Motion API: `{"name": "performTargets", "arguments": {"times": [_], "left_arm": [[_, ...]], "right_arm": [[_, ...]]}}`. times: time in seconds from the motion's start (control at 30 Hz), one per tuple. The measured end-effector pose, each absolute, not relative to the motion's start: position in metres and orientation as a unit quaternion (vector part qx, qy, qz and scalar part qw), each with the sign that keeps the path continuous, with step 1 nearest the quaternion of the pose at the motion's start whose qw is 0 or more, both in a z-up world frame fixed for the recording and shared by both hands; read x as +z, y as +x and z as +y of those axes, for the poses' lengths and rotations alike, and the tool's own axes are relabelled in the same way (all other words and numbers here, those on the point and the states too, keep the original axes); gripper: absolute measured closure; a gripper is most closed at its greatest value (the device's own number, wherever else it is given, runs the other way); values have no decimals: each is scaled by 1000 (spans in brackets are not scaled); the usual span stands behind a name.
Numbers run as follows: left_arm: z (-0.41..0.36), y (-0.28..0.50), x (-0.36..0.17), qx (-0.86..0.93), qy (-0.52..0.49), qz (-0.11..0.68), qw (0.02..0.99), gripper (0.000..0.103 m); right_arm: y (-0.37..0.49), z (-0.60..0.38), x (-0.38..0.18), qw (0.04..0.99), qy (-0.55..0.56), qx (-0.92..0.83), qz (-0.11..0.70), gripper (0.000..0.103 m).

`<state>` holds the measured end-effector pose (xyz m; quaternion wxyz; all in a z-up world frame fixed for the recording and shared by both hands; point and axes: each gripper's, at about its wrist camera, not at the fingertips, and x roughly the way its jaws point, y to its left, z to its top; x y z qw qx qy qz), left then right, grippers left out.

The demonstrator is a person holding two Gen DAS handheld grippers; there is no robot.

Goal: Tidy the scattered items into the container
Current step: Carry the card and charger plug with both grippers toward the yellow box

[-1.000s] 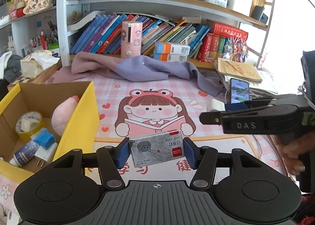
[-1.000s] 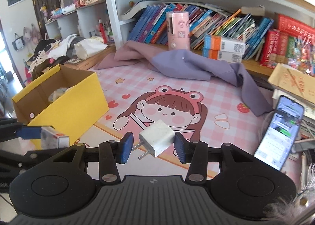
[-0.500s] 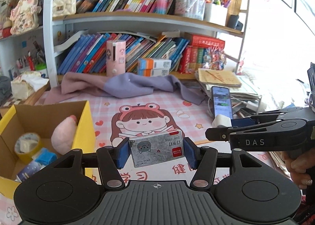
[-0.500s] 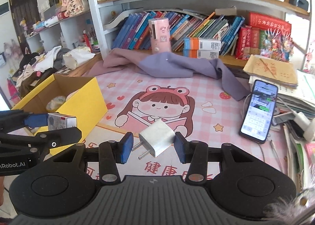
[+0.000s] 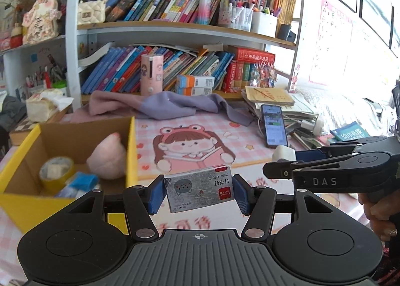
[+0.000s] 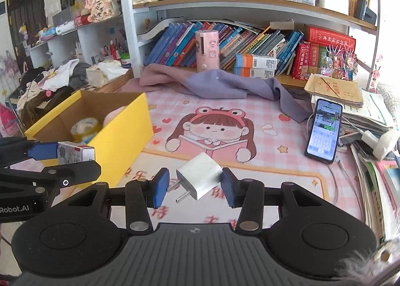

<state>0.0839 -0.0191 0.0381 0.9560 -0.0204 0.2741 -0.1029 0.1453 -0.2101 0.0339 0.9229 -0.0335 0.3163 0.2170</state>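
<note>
At left, an open yellow cardboard box (image 5: 131,151) sits on the table. The left hand-held gripper (image 5: 199,194) clamps a small, light, stiff grey staple box (image 5: 200,189) by its short ends. The right hand-held gripper (image 6: 195,187) pinches a smooth, hard white plug adapter (image 6: 200,179), cocked diagonally, likelier to slip.

Daylight floods in at my three o'clock, glaring white there; shelves (image 5: 175,28) bow at the edges, everything otherwise sharp.
</note>
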Motion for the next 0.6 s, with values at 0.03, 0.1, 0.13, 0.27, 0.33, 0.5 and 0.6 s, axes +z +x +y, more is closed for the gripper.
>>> {"name": "performTargets", "arguments": {"times": [0.03, 0.1, 0.13, 0.27, 0.33, 0.5, 0.6], "left_arm": [[-15, 78, 38, -103, -21, 275, 956, 47], [-8, 67, 36, -105, -21, 278, 955, 47], [-4, 61, 35, -105, -21, 281, 954, 47], [11, 39, 29, -104, -27, 294, 950, 47], [20, 28, 26, -99, -31, 300, 948, 47], [40, 7, 26, -80, -36, 300, 950, 47], [51, -5, 28, -60, -38, 293, 953, 47]], "right_arm": [[139, -207, 34, 923, -33, 216, 317, 60], [126, -200, 32, 922, -34, 215, 320, 60], [119, -196, 31, 922, -34, 214, 322, 60], [93, -179, 24, 917, -35, 216, 333, 60], [82, -170, 22, 915, -37, 220, 337, 60], [61, -146, 21, 909, -46, 237, 341, 60], [54, -131, 23, 905, -58, 253, 338, 60]]}}
